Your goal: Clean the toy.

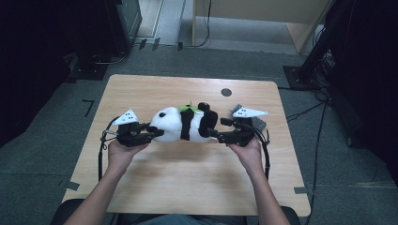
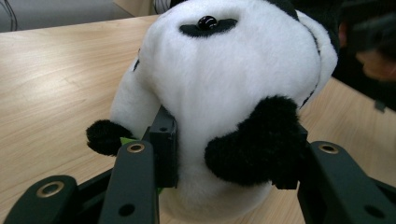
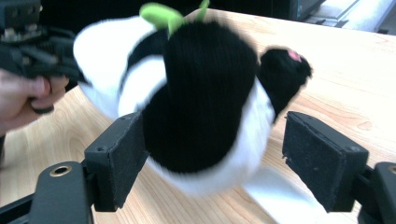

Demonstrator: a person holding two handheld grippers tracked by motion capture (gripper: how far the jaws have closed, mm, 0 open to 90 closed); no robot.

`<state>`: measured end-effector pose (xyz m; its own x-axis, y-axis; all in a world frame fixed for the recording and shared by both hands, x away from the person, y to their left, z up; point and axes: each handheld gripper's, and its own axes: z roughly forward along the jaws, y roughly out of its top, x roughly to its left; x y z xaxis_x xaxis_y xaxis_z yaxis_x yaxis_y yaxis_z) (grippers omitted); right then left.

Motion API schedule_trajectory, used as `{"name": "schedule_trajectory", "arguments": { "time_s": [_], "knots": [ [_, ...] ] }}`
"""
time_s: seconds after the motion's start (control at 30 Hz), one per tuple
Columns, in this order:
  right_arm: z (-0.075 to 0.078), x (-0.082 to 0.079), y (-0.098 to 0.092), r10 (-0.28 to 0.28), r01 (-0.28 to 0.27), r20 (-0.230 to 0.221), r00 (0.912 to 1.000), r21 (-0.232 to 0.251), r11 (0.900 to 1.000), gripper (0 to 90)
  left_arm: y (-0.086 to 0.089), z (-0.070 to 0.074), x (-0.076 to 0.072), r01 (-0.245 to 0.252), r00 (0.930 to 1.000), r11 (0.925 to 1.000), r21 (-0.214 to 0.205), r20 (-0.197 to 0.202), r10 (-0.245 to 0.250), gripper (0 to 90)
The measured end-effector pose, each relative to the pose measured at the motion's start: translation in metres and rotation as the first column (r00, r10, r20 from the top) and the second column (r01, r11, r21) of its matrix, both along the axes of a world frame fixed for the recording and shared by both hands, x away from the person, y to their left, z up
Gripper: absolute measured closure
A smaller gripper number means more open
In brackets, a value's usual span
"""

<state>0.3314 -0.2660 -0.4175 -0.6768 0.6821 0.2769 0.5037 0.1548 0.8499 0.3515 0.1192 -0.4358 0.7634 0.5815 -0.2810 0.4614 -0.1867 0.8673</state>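
Note:
A black-and-white panda plush with a green tuft lies lengthwise just above the wooden table, between my two grippers. My left gripper is shut on its head: in the left gripper view both pads press into the white fur and a black ear of the panda, with the left gripper around it. My right gripper is at the plush's black rear end. In the right gripper view the right gripper is open: the panda sits between the pads and one pad stands clear of it.
A small dark round disc sits near the table's far edge. A grey object lies behind the right gripper. Dark equipment stands and cables surround the table on the floor. The other hand with its gripper shows beyond the plush.

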Motion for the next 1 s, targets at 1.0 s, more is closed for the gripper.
{"name": "schedule_trajectory", "arguments": {
  "time_s": [1.0],
  "knots": [
    [-0.031,-0.006,0.039,-0.014,0.024,0.043,0.999,-0.239,0.9707,36.9,-0.027,-0.002,0.004,0.038,0.9934,0.9993,0.008,-0.109,-0.037,29.5]
  ]
}}
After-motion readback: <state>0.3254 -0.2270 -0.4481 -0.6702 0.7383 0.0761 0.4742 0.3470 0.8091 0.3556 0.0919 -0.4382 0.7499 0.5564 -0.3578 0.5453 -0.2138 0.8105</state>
